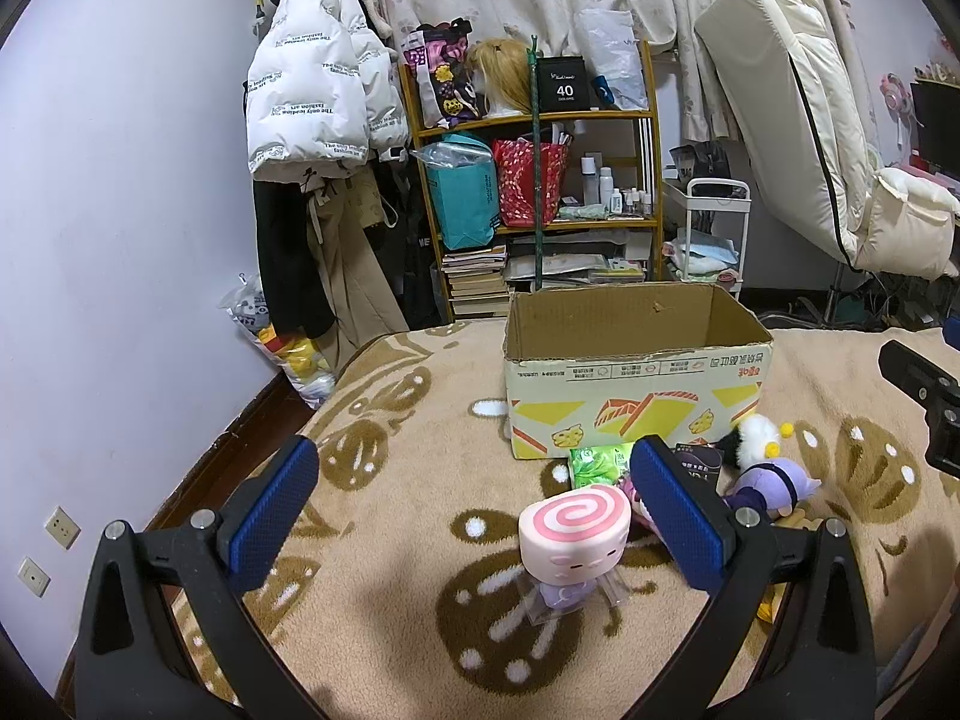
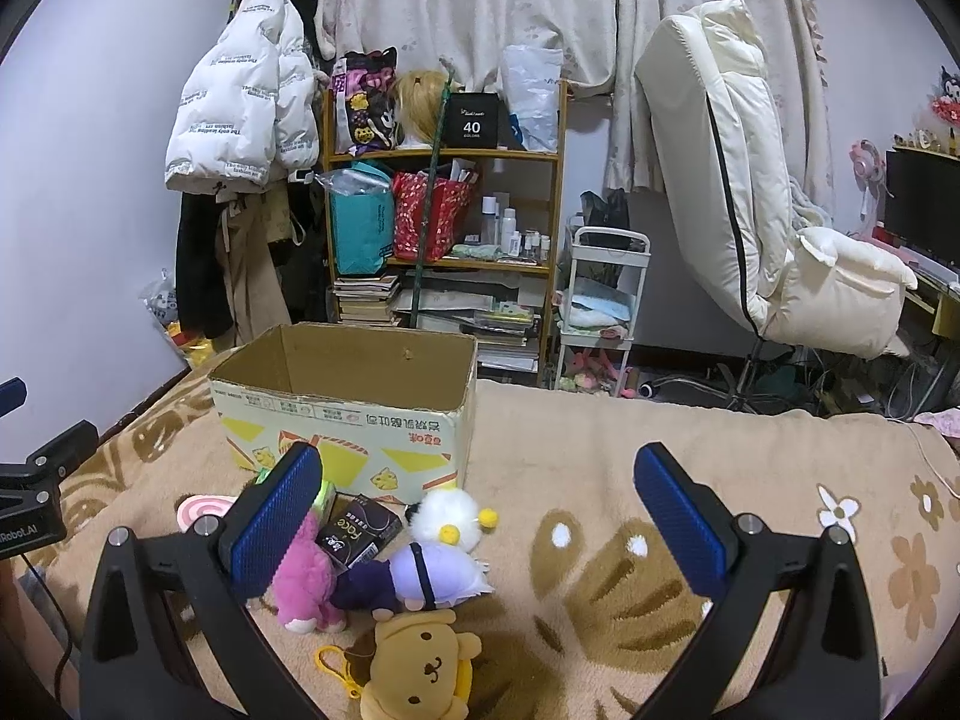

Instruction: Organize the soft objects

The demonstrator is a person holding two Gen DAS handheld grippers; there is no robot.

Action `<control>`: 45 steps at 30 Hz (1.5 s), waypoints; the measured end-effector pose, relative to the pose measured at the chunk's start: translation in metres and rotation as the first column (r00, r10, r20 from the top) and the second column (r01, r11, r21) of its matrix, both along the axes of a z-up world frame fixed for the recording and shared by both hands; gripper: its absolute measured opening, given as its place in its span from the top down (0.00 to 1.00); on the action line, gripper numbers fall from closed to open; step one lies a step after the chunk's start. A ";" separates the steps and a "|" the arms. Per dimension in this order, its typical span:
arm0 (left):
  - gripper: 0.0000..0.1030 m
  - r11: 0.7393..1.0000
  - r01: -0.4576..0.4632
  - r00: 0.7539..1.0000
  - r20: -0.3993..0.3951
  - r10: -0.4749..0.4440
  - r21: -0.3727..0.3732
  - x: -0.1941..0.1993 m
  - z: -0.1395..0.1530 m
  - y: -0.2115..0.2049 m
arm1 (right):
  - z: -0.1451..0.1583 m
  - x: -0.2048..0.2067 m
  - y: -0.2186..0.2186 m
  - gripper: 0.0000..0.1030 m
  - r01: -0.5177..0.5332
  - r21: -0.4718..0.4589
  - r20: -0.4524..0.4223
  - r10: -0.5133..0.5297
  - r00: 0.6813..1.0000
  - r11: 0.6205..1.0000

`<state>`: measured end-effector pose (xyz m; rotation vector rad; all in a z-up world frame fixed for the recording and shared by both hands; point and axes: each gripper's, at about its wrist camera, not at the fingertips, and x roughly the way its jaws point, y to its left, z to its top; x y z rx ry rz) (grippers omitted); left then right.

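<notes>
Both tongs gape wide, nothing held. Left gripper (image 1: 474, 501) hovers over the pink-and-white swirl-roll plush (image 1: 574, 531), upright on the tan patterned blanket (image 1: 390, 480). Right gripper (image 2: 477, 510) hangs above the yellow dog plush (image 2: 420, 669), purple-haired doll (image 2: 432, 570) and pink furry toy (image 2: 309, 576), all near the open cardboard box (image 2: 348, 420). Risk: the crowded pile means closing pads could snag a neighbour, or the swirl plush could tip

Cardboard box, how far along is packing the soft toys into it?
Nothing looks done: no toy shows inside the cardboard box. Both claws, left and right, are open and empty. The swirl plush, pink plush, purple doll and yellow bear remain on the blanket.
</notes>
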<state>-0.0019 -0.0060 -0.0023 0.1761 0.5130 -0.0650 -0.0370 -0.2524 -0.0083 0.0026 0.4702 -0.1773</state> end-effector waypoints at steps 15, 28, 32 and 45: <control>0.01 1.000 0.000 1.000 -0.002 0.000 0.001 0.000 0.000 -0.001 | 0.001 0.000 -0.001 0.00 0.009 -0.001 -0.004 -0.009 1.000 1.000; 0.01 1.000 0.001 1.000 -0.005 -0.001 0.004 0.000 -0.001 -0.001 | 0.002 -0.001 -0.002 0.00 0.008 -0.001 -0.006 -0.008 1.000 1.000; 0.01 1.000 0.001 1.000 -0.004 -0.001 0.004 0.000 -0.002 -0.001 | 0.001 0.000 -0.002 0.00 0.007 -0.001 -0.006 -0.007 1.000 1.000; 0.01 1.000 -0.006 1.000 -0.002 0.006 0.006 -0.001 -0.007 0.000 | 0.000 0.000 -0.002 0.00 0.010 -0.001 -0.009 -0.010 1.000 1.000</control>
